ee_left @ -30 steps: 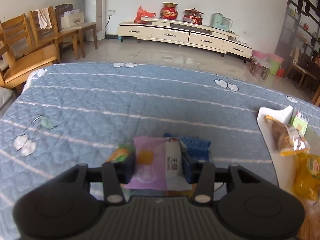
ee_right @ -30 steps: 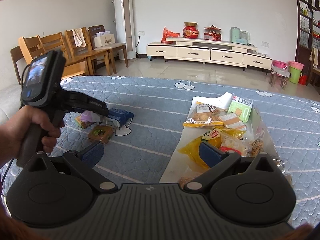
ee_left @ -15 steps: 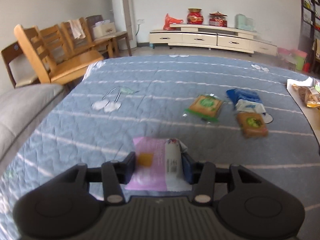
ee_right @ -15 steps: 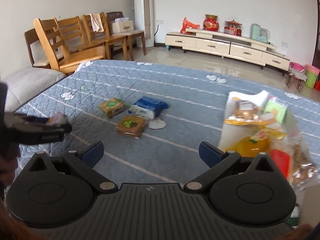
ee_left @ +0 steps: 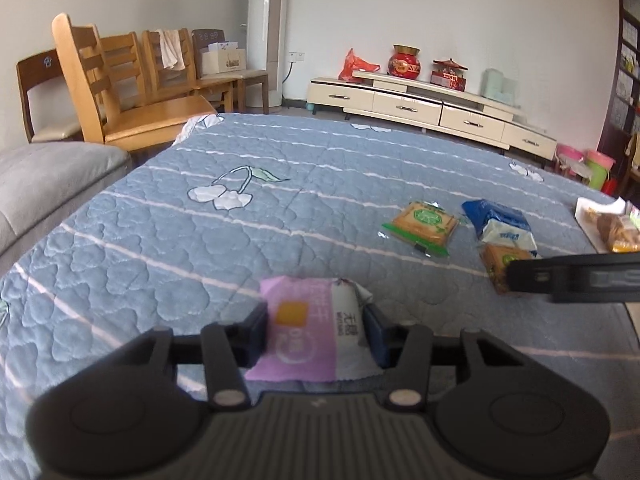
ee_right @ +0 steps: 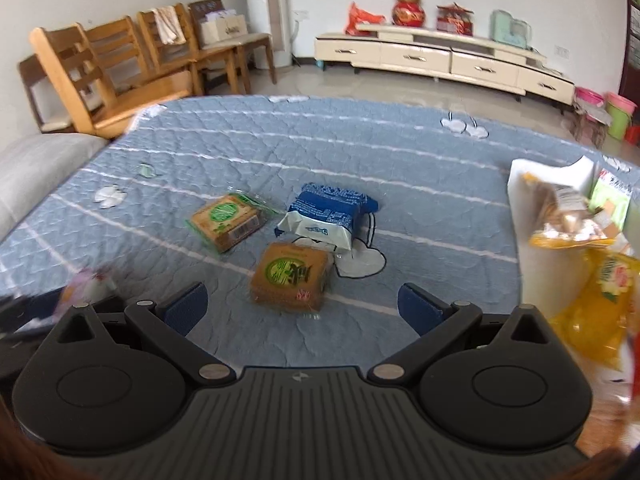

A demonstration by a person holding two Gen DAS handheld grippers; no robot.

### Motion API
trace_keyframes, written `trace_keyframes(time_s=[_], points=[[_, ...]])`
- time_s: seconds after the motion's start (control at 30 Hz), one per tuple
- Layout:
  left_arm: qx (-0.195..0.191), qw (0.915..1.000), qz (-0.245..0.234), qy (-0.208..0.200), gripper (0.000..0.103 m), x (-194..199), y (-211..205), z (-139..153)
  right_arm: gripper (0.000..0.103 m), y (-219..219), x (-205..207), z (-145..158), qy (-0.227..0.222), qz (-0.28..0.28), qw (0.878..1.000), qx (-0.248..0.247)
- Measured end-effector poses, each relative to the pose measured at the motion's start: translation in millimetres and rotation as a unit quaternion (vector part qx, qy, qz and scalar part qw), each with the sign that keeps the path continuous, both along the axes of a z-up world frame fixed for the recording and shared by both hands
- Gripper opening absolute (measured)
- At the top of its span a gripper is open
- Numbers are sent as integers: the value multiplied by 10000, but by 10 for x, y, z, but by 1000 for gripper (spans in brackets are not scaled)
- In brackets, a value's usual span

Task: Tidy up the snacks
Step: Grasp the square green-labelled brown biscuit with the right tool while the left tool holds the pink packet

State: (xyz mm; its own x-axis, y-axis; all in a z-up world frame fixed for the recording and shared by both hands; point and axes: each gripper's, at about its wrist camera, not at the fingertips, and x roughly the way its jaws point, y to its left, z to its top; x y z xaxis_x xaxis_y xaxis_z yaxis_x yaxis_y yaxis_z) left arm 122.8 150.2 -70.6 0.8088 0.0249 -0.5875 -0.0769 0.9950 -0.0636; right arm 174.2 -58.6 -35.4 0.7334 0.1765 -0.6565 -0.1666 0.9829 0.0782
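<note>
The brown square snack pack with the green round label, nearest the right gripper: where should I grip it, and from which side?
Take the brown square snack pack with the green round label across its two side edges, coming down from the near side. It lies flat on the blue quilted cover, label up, centred ahead of the open right gripper. Its sides look free; the blue-and-white pouch sits close behind it.

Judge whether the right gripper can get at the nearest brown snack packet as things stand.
Probably yes: the right gripper is open, the brown snack packet lies just ahead on the quilt, and nothing lies between them.
</note>
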Motion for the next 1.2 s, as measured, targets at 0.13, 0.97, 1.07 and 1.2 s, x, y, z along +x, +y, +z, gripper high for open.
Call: trace_keyframes(time_s=[0.13,0.97,1.07,1.2], points=[[-25,10000,82,-17,48,-38,21,36,103,69,209,-150,183,-247,9995,-75],[111,9996,149,-216,48,-401,-118,290,99,-152,-535,-35,-126,517,9976,-440],[104,9996,177,-188,48,-394,-113,272,98,-119,-468,-97,-75,535,9974,-471],[137,9995,218,-185,48,-403,-120,277,52,-64,-429,-136,-50,614,9970,-477]])
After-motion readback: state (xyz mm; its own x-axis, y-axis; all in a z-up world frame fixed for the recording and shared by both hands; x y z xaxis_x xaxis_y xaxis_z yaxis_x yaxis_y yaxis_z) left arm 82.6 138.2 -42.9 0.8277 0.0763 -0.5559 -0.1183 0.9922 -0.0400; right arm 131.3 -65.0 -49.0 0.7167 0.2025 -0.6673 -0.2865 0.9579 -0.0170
